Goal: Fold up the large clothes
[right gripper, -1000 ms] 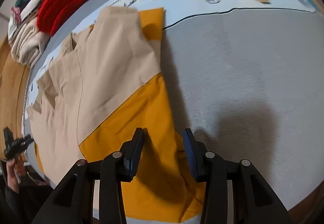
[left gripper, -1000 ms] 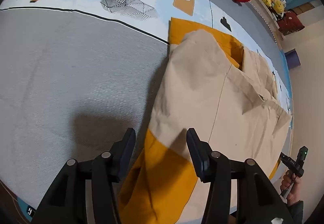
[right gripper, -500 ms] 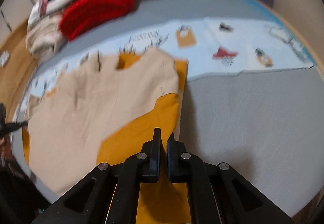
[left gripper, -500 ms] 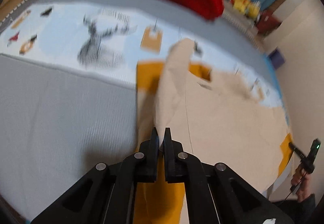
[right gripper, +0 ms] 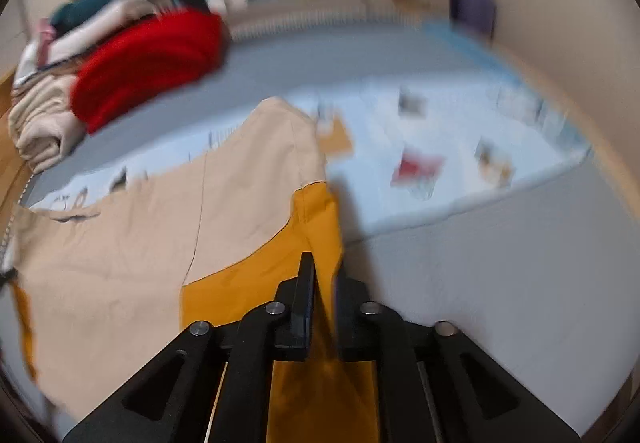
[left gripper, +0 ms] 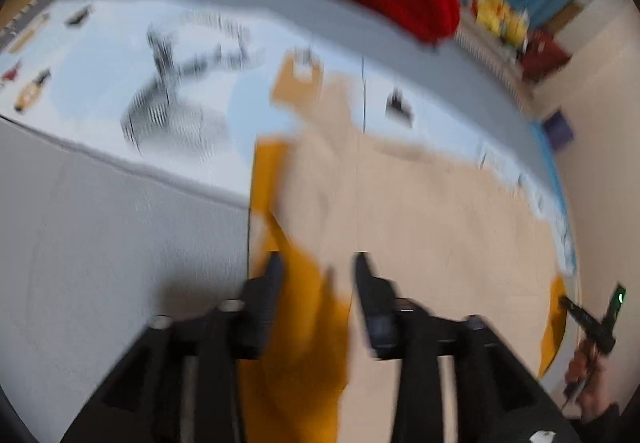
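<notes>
A large beige and mustard-yellow garment (left gripper: 420, 211) lies spread on the bed; it also shows in the right wrist view (right gripper: 140, 235). My left gripper (left gripper: 318, 263) is open, its fingers standing over the yellow edge of the garment; the view is blurred. My right gripper (right gripper: 324, 263) is shut on a yellow fold of the garment (right gripper: 320, 211), which rises between its fingers.
The bed has a grey cover (right gripper: 500, 263) and a pale blue printed sheet (left gripper: 160, 83). A red knit item (right gripper: 148, 59) and a pile of folded clothes (right gripper: 40, 123) lie at the far side. Another hand-held device (left gripper: 592, 323) shows at the right edge.
My left gripper was shut on the garment half a second ago and has opened, letting it go. My right gripper stays shut on the yellow fold and has carried it across.
</notes>
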The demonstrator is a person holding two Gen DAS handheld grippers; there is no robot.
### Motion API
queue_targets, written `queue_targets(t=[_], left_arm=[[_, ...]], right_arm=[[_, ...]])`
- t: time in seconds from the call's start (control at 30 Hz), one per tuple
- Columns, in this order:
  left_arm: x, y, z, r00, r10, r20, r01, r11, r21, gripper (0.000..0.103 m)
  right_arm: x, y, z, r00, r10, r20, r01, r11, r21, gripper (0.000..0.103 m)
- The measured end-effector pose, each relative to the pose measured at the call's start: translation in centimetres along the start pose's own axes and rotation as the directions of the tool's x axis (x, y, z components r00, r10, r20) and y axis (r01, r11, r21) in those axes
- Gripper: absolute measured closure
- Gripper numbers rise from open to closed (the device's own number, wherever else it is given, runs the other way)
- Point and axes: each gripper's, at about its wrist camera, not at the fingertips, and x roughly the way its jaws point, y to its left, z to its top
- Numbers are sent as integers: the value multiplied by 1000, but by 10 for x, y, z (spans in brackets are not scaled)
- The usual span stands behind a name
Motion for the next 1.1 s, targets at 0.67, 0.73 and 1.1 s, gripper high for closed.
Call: queue_targets(t=[0.67, 0.73, 1.1], left_arm=[[-38, 24, -30, 997, 54, 61, -52, 998, -31, 103], [-29, 30, -32, 995, 100, 9, -99, 994, -47, 103], [-19, -10, -63, 980, -90, -180, 122, 977, 177, 96]], right_arm=[[-32, -37, -34, 999, -21, 31, 18, 996, 83, 101], [-19, -40, -36, 999, -26, -24, 28, 994, 104, 101], [-40, -28, -41, 999, -27, 27, 29, 998, -59, 93]])
